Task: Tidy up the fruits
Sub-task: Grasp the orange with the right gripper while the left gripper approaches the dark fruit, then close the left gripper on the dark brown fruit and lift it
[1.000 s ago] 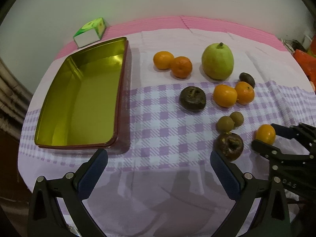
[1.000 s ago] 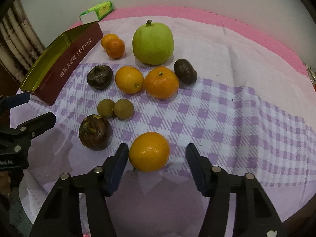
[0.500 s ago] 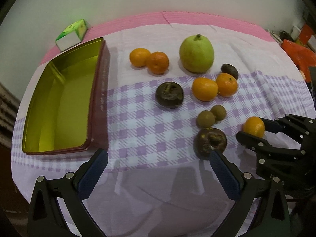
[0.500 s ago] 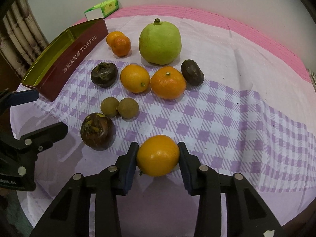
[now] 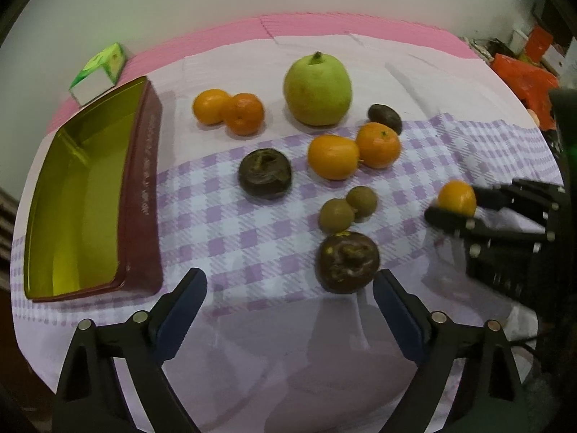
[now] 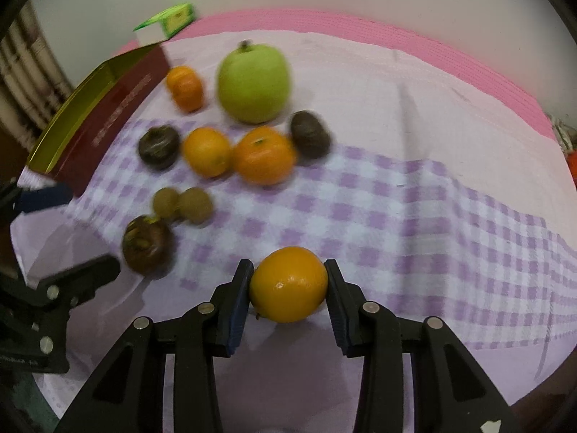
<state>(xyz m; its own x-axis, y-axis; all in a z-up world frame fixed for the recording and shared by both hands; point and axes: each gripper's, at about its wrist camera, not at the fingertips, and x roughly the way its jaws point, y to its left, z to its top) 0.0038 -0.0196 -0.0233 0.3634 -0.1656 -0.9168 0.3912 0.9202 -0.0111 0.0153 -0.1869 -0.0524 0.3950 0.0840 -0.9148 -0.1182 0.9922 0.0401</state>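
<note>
left wrist: left gripper [image 5: 288, 294] fingers wide apart like before, now nearer the dark fruit [image 5: 348, 261] by the table's near edge.
right wrist: right gripper [image 6: 288, 285] now clamped on the orange [image 6: 288, 284], gap from a second ago gone.

Black gripper [image 6: 288, 288]; blue pads [image 5: 180, 303]; silver screws

Checked cloth [image 5: 223, 223] carries tin [image 5: 140, 195] and fruits [image 5: 317, 90].
</note>
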